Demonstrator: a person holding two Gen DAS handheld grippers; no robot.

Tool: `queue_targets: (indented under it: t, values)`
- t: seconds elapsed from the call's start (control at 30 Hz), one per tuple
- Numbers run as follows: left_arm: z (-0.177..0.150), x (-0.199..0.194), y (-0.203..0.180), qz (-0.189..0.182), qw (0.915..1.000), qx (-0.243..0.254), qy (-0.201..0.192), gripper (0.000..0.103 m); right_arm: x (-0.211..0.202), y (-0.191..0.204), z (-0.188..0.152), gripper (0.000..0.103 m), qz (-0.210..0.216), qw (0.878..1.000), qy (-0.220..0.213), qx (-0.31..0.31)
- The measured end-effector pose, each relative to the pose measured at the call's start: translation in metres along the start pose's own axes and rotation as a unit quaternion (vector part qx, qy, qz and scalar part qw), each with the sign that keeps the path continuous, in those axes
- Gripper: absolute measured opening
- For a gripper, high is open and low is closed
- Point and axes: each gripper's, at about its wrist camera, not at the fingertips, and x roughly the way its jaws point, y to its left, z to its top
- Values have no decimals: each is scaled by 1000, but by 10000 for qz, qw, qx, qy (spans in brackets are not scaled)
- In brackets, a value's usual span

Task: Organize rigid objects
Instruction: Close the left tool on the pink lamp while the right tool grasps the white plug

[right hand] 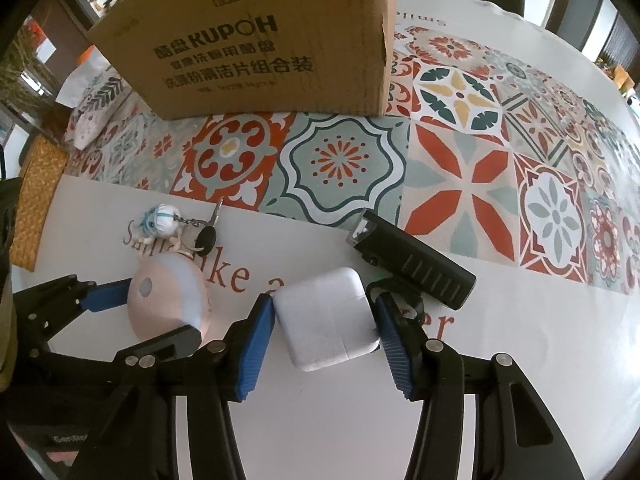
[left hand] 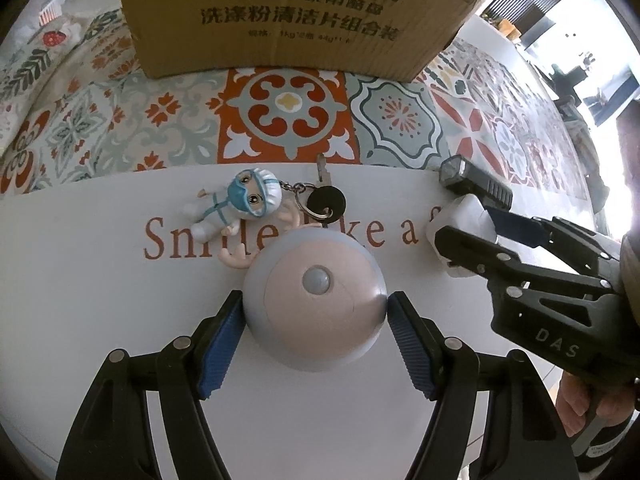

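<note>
We hold 2 things on the white surface.
Left claw pinches the round grey-pink dome lamp; right claw pinches the white square plastic charger.

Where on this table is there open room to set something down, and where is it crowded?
Free: the patterned tiles of the tablecloth between the brown cardboard box and the black flashlight, and the white strip right of it. Crowded: the lettering, with the doll keychain, round pink-and-grey light and white square charger.

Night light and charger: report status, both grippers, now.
Left gripper shut on night light. Right gripper shut on charger. Flashlight touching behind charger; keychain beyond night light; box ahead.
</note>
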Motion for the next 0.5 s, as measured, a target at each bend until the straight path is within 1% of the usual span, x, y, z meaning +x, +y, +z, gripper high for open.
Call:
queue_targets:
  t: [0.2, 0.27, 0.33, 0.4, 0.5]
  values:
    - [0, -13, -2, 219, 9995, 128, -214, 71, -4, 2, -7, 53, 3, 9999, -1, 116]
    - [1, -19, -4, 238, 9991, 182, -295, 70, -7, 2, -8, 53, 46, 9998, 48, 190]
    - [2, -24, -9, 239, 9988, 239, -364, 70, -11, 0, -10, 53, 232, 9993, 120, 264]
    - [3, -28, -11, 206, 9986, 246, -418, 70, -12, 1, -11, 53, 332, 9987, 223, 313]
    - [2, -34, -11, 229, 9981, 297, -494, 70, -16, 2, -14, 53, 332, 9986, 238, 324]
